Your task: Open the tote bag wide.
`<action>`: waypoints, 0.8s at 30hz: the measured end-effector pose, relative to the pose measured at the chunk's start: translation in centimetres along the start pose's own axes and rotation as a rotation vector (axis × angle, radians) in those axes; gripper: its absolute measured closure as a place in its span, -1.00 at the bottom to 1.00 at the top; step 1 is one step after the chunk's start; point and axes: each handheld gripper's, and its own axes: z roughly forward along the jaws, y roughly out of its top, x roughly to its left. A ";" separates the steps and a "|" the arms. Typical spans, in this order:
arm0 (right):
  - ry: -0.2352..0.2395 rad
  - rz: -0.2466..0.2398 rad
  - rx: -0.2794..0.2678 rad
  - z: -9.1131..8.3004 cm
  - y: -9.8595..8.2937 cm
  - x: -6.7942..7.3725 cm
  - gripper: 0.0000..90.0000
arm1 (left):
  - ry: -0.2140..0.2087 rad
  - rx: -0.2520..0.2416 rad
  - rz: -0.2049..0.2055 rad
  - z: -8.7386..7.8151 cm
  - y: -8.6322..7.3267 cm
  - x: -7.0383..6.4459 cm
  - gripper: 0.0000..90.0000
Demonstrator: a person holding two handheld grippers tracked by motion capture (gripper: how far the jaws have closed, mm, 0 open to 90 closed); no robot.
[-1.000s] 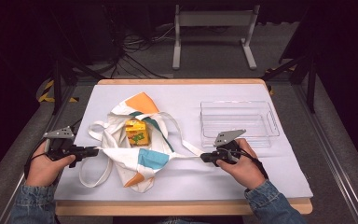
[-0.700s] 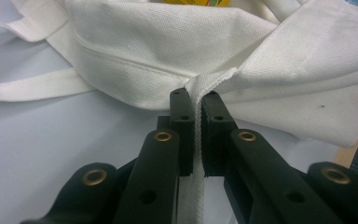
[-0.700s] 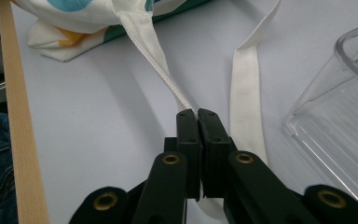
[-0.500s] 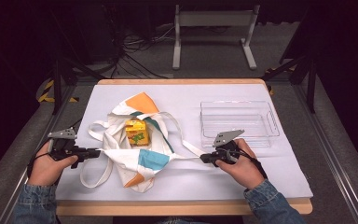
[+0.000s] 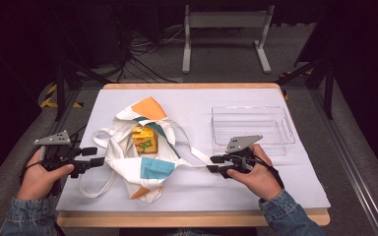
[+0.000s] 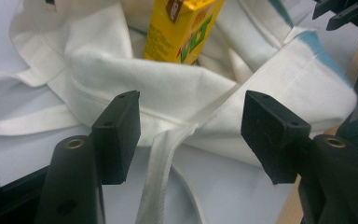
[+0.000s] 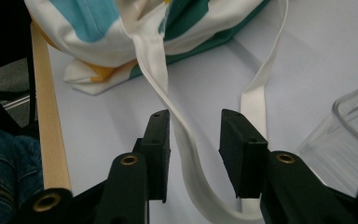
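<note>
A white tote bag (image 5: 145, 162) with orange, teal and blue patches lies slumped on the white table cover (image 5: 236, 194). A yellow drink carton (image 5: 144, 139) stands in its open mouth. At the bag's left side my left gripper (image 5: 93, 156) is open. Its jaws straddle the bag's rim (image 6: 168, 100) and a strap (image 6: 161, 182) without touching either, and the carton (image 6: 182, 28) stands beyond. To the bag's right my right gripper (image 5: 214, 164) is open, with a white strap (image 7: 186, 140) running loosely between its jaws (image 7: 196, 140).
A clear plastic tray (image 5: 251, 109) sits at the right rear, just beyond my right hand, and its corner (image 7: 354, 135) is close to the right jaw. The table's wooden front edge (image 5: 192, 219) runs near both forearms. Stands and cables lie on the floor behind.
My left gripper has shifted slightly to the left beside the bag. The right gripper, the bag and the carton have stayed put.
</note>
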 end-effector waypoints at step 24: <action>0.042 -0.037 -0.203 0.7 7.3 0.4 0.25 | 0.116 -0.178 0.012 -2.0 1.4 -1.1 -0.16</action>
